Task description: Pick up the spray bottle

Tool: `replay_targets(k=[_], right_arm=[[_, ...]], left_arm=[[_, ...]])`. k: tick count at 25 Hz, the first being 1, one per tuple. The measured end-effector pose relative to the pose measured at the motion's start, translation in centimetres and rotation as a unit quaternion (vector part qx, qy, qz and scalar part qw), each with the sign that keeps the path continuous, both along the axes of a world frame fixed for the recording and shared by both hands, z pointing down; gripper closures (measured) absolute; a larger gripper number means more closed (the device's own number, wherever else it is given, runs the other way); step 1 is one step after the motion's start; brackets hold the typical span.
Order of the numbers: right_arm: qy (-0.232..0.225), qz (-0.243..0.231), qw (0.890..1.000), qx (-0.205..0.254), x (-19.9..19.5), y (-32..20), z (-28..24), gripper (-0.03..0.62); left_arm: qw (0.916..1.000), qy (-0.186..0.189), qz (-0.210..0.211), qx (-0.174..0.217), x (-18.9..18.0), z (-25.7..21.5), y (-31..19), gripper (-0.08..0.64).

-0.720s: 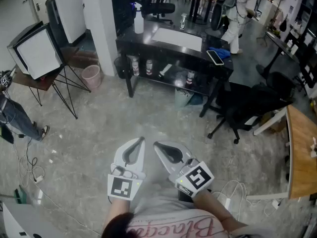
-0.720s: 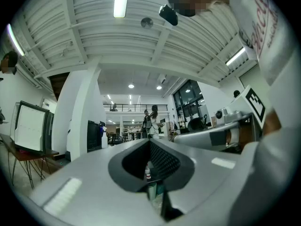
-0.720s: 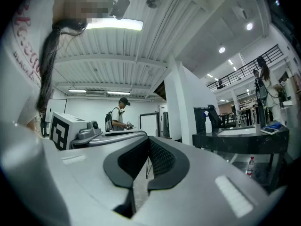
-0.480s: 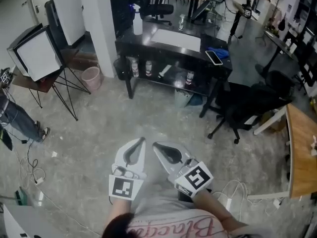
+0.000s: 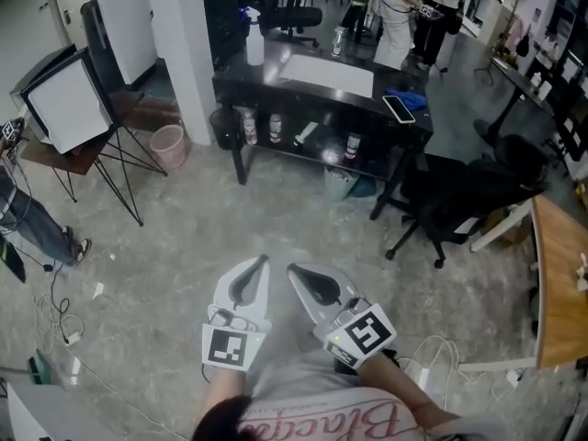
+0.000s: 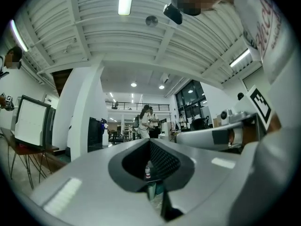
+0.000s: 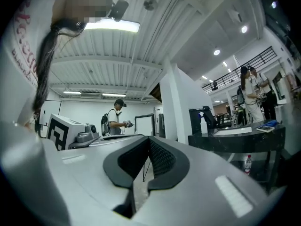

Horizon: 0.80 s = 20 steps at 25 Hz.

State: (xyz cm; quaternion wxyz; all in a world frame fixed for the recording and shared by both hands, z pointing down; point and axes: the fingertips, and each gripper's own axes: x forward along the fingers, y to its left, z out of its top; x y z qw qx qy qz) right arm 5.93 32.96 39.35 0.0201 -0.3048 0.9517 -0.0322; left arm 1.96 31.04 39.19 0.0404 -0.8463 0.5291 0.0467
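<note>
The spray bottle (image 5: 255, 37), white with a blue head, stands upright on the far left corner of a black table (image 5: 276, 85) across the room. It also shows small in the left gripper view (image 6: 104, 136) and in the right gripper view (image 7: 203, 123). My left gripper (image 5: 260, 263) and right gripper (image 5: 292, 269) are held side by side low in the head view, close to my body and far from the bottle. Both are shut with nothing between the jaws, as the left gripper view (image 6: 149, 140) and right gripper view (image 7: 149, 139) confirm.
On the table lie a white sheet (image 5: 331, 70) and a phone (image 5: 399, 107); several small bottles (image 5: 276, 125) stand on its lower shelf. A pink bin (image 5: 169, 142), a light panel on a stand (image 5: 64, 99), a black office chair (image 5: 459, 200) and a wooden table (image 5: 556, 283) ring the concrete floor. People (image 5: 395, 16) stand behind the table.
Both grippers have stayed where they were, shut. People at the back have moved leftward behind the black table.
</note>
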Motion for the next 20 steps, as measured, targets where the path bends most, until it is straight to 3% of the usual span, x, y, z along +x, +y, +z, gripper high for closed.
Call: replay_targets(k=[8, 20], right_arm=[[0.011, 0.004, 1.0, -0.017, -0.8, -6.3, 1.0, 0.591], [-0.003, 0.024, 1.0, 0.002, -3.9, -19.2, -0.7, 0.591]], left_arm=[[0.9999, 0.002, -0.006, 0.009, -1.5, -0.7, -6.9, 0.561], [0.9998, -0.001, 0.018, 0.011, -4.5, -1.9, -20.3, 0.561]])
